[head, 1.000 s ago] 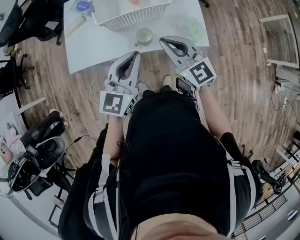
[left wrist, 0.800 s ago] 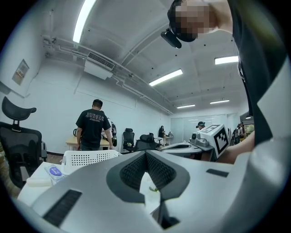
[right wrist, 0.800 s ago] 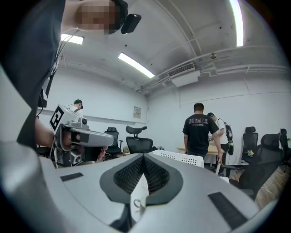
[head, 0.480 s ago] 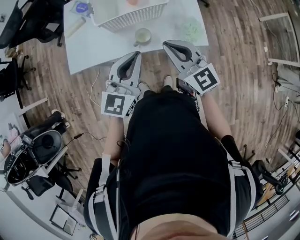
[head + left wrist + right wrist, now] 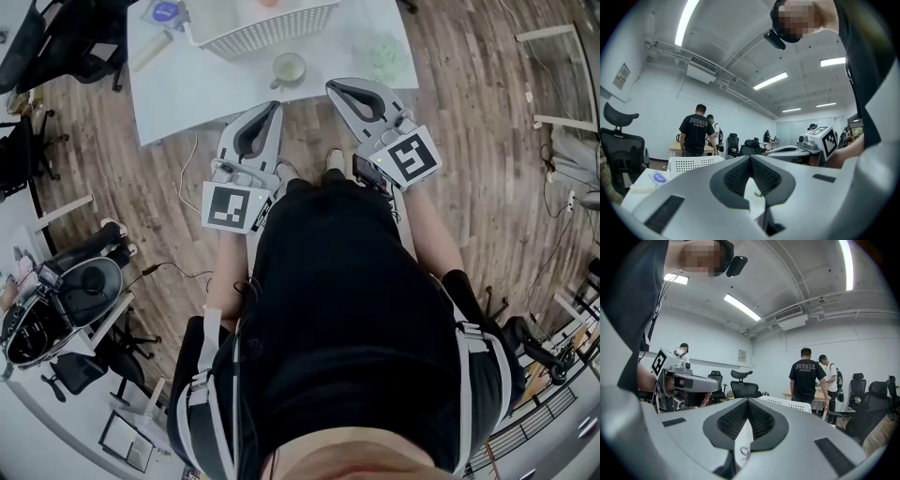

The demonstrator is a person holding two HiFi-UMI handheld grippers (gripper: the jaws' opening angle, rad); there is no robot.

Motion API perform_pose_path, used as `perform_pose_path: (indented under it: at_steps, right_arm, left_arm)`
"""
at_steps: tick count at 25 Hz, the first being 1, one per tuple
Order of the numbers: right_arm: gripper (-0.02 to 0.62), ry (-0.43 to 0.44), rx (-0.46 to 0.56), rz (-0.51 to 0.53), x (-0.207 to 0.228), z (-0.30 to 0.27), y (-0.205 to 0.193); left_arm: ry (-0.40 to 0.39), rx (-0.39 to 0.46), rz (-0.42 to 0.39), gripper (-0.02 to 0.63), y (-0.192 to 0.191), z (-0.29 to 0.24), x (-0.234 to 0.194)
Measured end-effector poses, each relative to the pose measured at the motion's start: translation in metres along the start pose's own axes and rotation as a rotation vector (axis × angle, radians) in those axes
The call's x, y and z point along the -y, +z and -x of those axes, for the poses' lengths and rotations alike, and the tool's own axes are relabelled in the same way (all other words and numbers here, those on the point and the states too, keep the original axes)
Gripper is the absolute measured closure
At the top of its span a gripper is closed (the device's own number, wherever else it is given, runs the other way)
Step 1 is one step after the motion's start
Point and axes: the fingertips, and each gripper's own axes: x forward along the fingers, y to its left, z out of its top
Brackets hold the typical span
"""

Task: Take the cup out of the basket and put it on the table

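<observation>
Both pairs of fingers are pressed together and pinch nothing: we see the dark ribbed pads (image 5: 736,176) meet at the tip of the smooth grey left gripper (image 5: 750,158) and of the matching right gripper (image 5: 747,401). We find the pale round cup (image 5: 288,69) standing on the flat white surface (image 5: 187,94), just outside the white perforated plastic basket (image 5: 267,28), on the basket's side that faces the grippers. Neither gripper touches the cup or the basket.
</observation>
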Motion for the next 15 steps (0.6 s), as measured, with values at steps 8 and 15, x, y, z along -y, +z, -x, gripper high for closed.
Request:
perform_pose_path:
  at_steps: [8, 15]
  right_arm:
    - [0.577, -0.027, -0.077, 0.045, -0.018, -0.019, 0.002]
    - [0.575, -0.077, -0.103, 0.106, -0.023, -0.046, 0.008]
  left_arm:
    - [-0.011, 0.009, 0.003, 0.586, 0.004, 0.036, -0.011]
    - [-0.003, 0.009, 0.004, 0.586, -0.002, 0.065, -0.034]
